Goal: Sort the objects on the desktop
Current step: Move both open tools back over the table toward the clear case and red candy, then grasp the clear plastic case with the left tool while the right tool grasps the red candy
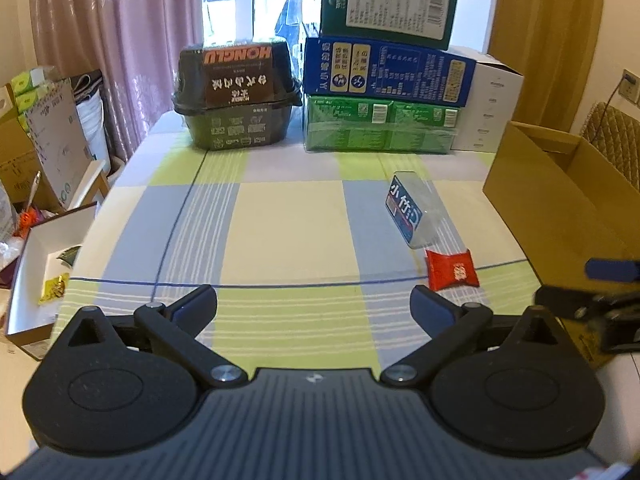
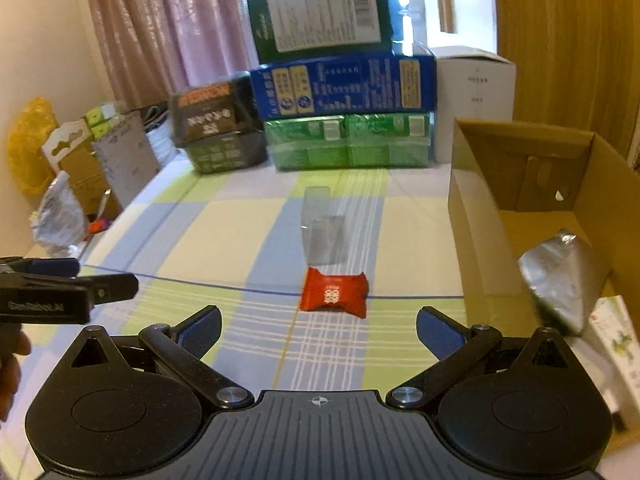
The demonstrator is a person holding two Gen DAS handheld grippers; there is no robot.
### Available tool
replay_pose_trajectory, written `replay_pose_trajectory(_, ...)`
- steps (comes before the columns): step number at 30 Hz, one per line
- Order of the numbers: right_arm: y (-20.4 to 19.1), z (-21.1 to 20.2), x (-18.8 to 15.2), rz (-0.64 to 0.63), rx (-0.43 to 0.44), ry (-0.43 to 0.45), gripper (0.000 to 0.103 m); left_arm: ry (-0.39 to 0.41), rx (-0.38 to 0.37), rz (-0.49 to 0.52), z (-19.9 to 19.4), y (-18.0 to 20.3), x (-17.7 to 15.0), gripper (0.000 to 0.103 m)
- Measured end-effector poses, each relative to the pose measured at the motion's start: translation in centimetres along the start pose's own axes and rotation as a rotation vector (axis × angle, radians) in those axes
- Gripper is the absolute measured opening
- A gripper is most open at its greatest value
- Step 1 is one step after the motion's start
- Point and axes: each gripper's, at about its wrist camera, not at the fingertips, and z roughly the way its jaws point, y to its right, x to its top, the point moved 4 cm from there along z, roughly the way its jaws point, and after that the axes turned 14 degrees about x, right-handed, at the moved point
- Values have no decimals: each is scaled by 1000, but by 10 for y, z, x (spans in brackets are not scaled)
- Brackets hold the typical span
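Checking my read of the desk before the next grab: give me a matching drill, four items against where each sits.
Items:
1. red snack packet
2. silver foil pouch
3. dark green box
4. clear plastic box

Places:
A. top of the rear stack
B. inside the cardboard box
C. on the cloth, nearest the right gripper
D. on the cloth, just beyond the red packet

Pairs: 1-C, 2-B, 3-A, 4-D

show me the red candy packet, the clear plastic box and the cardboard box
red candy packet (image 2: 334, 294), right wrist view, centre of wrapper
clear plastic box (image 1: 414, 210), left wrist view, blue label side
cardboard box (image 2: 476, 216), right wrist view, near outer wall
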Motion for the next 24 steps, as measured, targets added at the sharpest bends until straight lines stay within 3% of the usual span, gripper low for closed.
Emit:
replay_pose_trajectory(15,30,96,-3,-42,-106,29,100,12,-3,-50,80,20,0,101)
replay_pose_trajectory(24,30,120,-12,-61,-156,-1,84,-7,-12,-67,96,16,-3,101)
